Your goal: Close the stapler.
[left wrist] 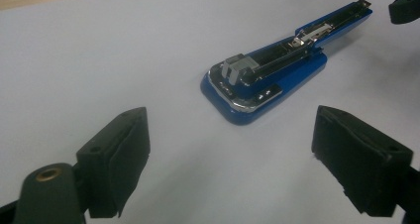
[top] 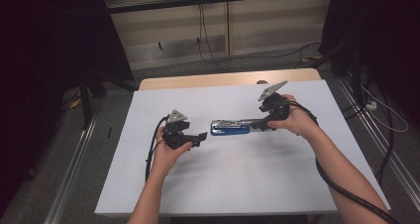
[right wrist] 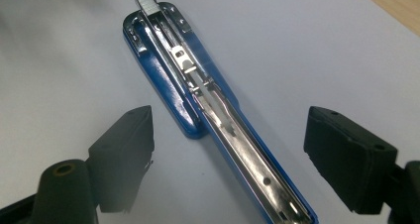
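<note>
Stapler [top: 229, 128]: blue, lying flat on the white table [top: 237, 184] near its middle, between the two grippers; swung open, its arm laid out in line with the base.
Left gripper [top: 199, 137]: held in the person's left hand [top: 168, 152], jaws spread wide and holding nothing, pointed at the stapler's left end and just short of it.
Right gripper [top: 255, 125]: held in the person's right hand [top: 297, 122], jaws spread, standing to either side of the stapler's right end; from the high view I cannot tell whether they touch it.
Left gripper view: the base end of the stapler [left wrist: 265, 80] lies nearest, with its chrome plate and a grey staple block; the arm runs away toward the upper right, where a jaw of the right gripper [left wrist: 405, 7] shows at the corner.
Right gripper view: the open metal staple channel [right wrist: 237, 135] runs between the left pad [right wrist: 126, 154] and the right pad [right wrist: 349, 159], both clear of it; the blue base [right wrist: 163, 80] lies farther off.
Table edge: bare wood [top: 228, 79] shows along the far side, beyond the white surface.
Floor: grey, with cables [top: 208, 40] trailing behind the table.
</note>
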`<state>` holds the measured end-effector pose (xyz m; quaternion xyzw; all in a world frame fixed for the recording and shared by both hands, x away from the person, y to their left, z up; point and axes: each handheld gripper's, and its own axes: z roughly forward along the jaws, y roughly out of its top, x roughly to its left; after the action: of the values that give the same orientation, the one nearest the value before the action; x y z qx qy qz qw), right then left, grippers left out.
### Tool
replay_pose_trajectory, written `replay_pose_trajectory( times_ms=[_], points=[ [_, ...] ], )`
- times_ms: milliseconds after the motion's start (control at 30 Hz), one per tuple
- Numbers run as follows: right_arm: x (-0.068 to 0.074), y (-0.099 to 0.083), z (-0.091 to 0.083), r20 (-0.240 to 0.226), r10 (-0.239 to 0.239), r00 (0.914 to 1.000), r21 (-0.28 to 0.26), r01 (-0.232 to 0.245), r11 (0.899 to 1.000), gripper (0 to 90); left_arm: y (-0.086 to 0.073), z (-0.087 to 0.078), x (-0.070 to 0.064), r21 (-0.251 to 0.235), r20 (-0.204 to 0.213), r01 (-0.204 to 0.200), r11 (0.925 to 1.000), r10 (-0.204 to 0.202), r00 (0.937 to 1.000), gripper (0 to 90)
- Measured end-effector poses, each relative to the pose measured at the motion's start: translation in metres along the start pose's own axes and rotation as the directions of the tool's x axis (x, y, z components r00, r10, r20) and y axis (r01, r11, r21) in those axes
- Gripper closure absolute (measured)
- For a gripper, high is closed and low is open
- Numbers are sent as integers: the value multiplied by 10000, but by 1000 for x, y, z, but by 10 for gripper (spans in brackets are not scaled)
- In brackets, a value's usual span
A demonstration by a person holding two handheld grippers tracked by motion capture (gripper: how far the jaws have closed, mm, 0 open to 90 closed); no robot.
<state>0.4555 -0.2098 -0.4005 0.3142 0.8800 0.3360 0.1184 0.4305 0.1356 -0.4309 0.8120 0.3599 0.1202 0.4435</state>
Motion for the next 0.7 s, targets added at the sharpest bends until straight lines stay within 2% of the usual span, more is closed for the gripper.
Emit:
replay_pose_trajectory(
  times_ms=[67,200,367,400,433,700],
  points=[
    [-2,-6,-5,206,132,9997,-66,-131,9999,196,1,1,-1,-77,-15,-69,9999,69,10000,221],
    [-5,-18,-14,630,488,9968,-174,-478,9987,191,1,4,-2,-100,98,147,9998,-146,9998,290],
    [-6,-34,-23,1082,845,9905,-314,-815,9962,191,2,9,-4,-119,131,83,9999,-82,9999,404],
    [-5,-37,-24,1132,837,9900,-303,-808,9963,196,2,10,-4,-74,139,30,10000,-29,9999,430],
    [-5,-40,-24,1132,872,9897,-317,-841,9960,204,2,11,-5,-147,144,163,9998,-161,9998,458],
    [-2,-59,-27,1398,975,9854,-250,-949,9952,229,3,19,-8,52,172,-60,10000,59,9998,722]
  ],
)
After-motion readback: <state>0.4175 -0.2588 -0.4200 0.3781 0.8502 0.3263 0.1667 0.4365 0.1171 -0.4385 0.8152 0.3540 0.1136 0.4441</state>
